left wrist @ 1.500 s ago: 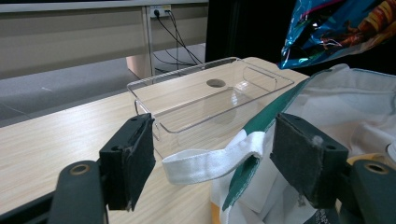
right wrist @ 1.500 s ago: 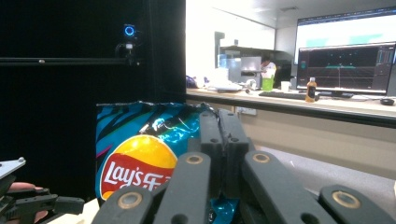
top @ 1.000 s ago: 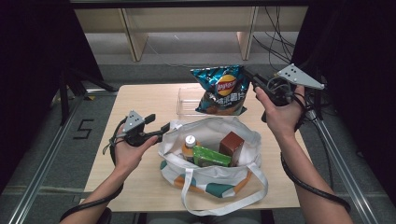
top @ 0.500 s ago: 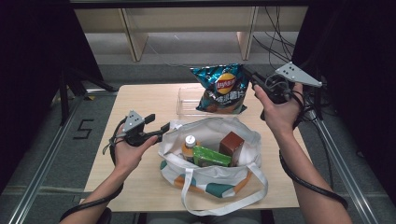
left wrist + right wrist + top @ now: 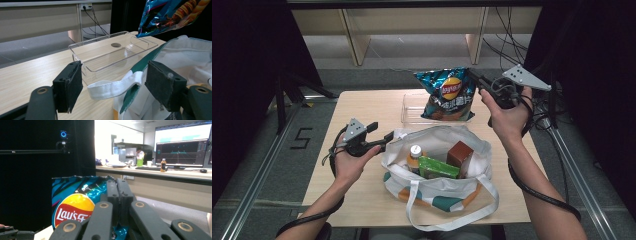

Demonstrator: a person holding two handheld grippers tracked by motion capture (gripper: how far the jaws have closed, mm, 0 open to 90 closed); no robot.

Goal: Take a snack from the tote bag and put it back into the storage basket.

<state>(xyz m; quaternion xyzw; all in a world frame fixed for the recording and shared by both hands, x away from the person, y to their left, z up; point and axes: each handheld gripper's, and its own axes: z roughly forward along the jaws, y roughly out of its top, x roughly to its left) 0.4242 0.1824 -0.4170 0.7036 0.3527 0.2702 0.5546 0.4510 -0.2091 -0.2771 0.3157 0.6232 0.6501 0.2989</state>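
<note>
- Left gripper (image 5: 388, 136): held low at the left of the pale wooden table (image 5: 362, 107), just at the left rim of the white canvas tote bag with green and orange panels (image 5: 439, 186). In the left gripper view (image 5: 113, 86) its two black padded jaws stand apart, with the bag's white strap (image 5: 112, 86) lying across the gap between them; neither pad presses on the strap.
- Tote bag: sits on the near half of the table, mouth up, its long white handles spilling toward the table's near edge.
- Inside the bag, from the left: an orange bottle with a white cap (image 5: 414, 154), a green carton (image 5: 437, 168) lying tilted, and a brown box (image 5: 460, 154) standing upright at the right.
- Clear plastic rectangular tray (image 5: 411, 107): rests on the table behind the bag. In the left gripper view the tray (image 5: 112, 50) has a round hole in its floor.
- Blue foil crisp bag with a yellow-and-red logo (image 5: 448, 95): hangs in the air above the tray's right part, lifted clear of the table, held by its upper right corner. Its lower edge shows at the top of the left gripper view (image 5: 172, 15).
- Right gripper (image 5: 477, 80): raised at the right of the table, jaws clamped together on the crisp bag's top edge. In the right gripper view (image 5: 117, 192) the jaws meet tight, with the blue foil (image 5: 75, 202) spreading out to their left.
</note>
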